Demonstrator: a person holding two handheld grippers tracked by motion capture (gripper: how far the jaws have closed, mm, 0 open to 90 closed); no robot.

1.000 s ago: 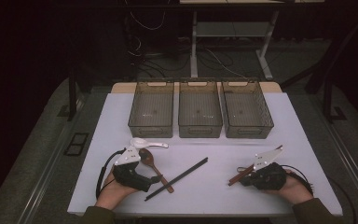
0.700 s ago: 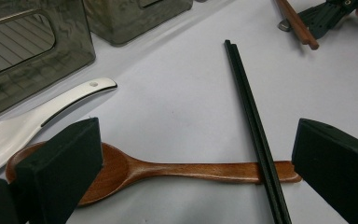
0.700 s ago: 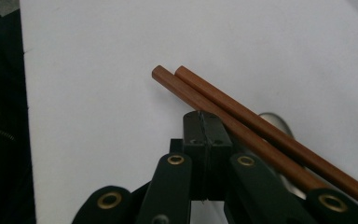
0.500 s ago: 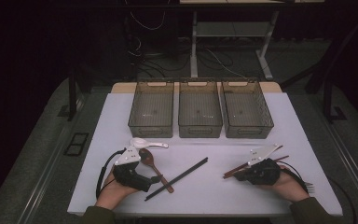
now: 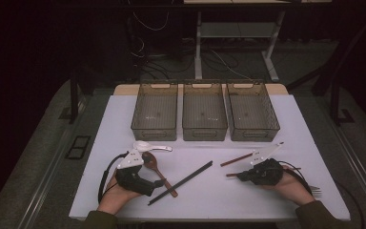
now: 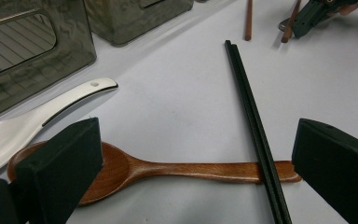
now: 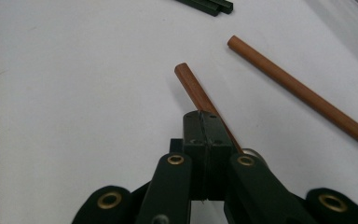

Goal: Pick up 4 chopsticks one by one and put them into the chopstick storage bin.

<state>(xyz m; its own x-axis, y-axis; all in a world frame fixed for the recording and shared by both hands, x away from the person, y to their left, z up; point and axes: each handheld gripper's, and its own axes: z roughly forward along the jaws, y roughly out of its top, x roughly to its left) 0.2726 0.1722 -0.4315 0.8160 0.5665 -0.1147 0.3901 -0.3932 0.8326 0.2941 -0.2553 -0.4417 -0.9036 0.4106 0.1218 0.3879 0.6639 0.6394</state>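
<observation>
Chopstick (image 7: 200, 95), brown wood, round blunt tip, clenched between pressed-together jaws of right gripper (image 7: 204, 122), lower centre of frame. Second brown chopstick (image 7: 303, 93) seen apart at right. Left gripper (image 6: 186, 158) spread wide over wooden spoon (image 6: 168, 170). Bare white table (image 5: 209, 195) seen between grippers.

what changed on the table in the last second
The right tongs slid slightly left along the table, with jaws shut beside a brown chopstick. The left tongs stayed open over the wooden spoon. The black chopsticks, white spoon and three bins lie as before.
</observation>
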